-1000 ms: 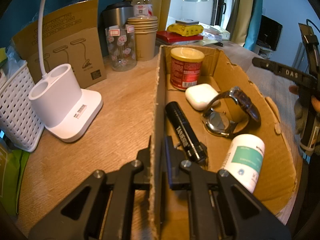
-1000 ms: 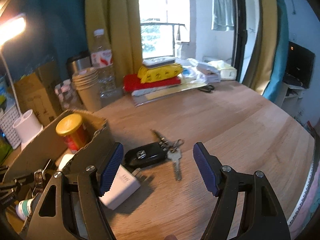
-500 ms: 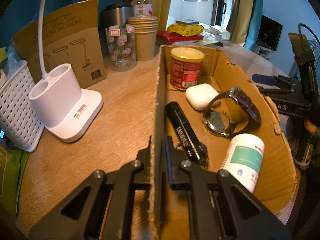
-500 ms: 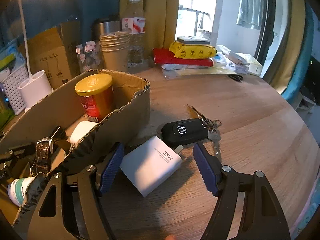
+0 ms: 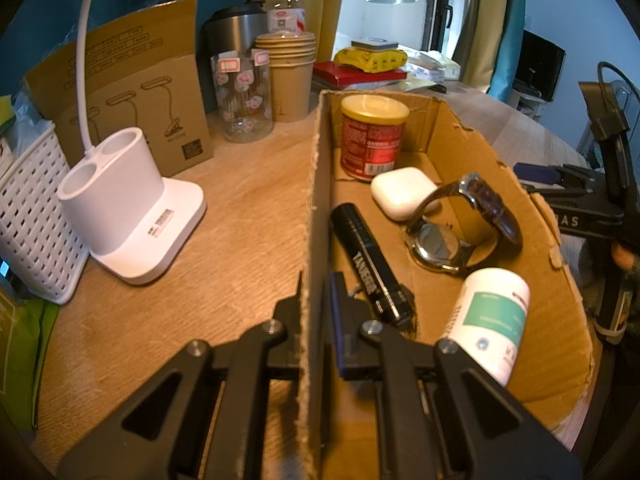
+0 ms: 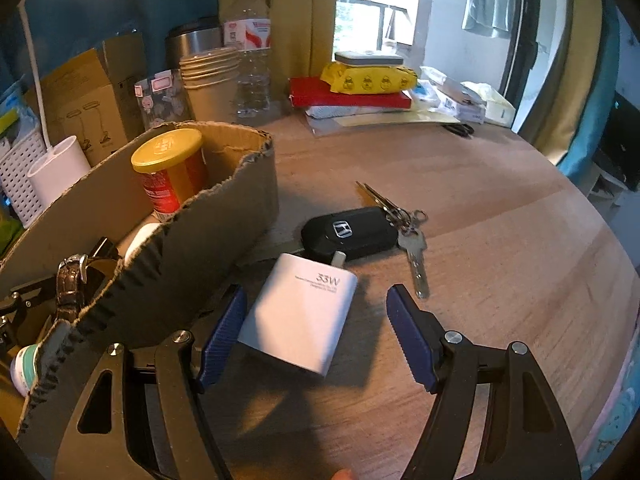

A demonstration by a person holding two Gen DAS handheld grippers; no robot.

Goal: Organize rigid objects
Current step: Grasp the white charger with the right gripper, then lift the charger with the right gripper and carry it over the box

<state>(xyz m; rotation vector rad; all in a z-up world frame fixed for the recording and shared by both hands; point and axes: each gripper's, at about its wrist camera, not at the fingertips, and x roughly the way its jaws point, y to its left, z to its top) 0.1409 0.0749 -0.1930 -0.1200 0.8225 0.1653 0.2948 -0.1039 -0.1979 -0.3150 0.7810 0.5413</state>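
My left gripper (image 5: pixel 318 304) is shut on the left wall of the open cardboard box (image 5: pixel 476 140). Inside the box lie a red can with a yellow lid (image 5: pixel 372 140), a white earbud case (image 5: pixel 400 192), a wristwatch (image 5: pixel 460 220), a black tube (image 5: pixel 368 260) and a white bottle with a teal label (image 5: pixel 492 320). Just outside the box's right wall (image 6: pixel 224 216), my right gripper (image 6: pixel 316 300) stands open low over the table. A white 33W charger (image 6: pixel 304 312) lies between its blue pads, untouched. Beyond it rests a black car key (image 6: pixel 348 232) with metal keys (image 6: pixel 412 248).
Left of the box stand a white lamp base (image 5: pixel 128 200), a white basket (image 5: pixel 28 216), a lamp carton (image 5: pixel 132 92), a glass jar (image 5: pixel 244 96) and stacked paper cups (image 5: pixel 290 76). Books and packets (image 6: pixel 352 92) sit at the back. The round table's edge (image 6: pixel 608 360) curves at the right.
My right gripper has sunk and swung left toward the box, so the white charger now lies between its open fingers. The left gripper and the box have not moved.
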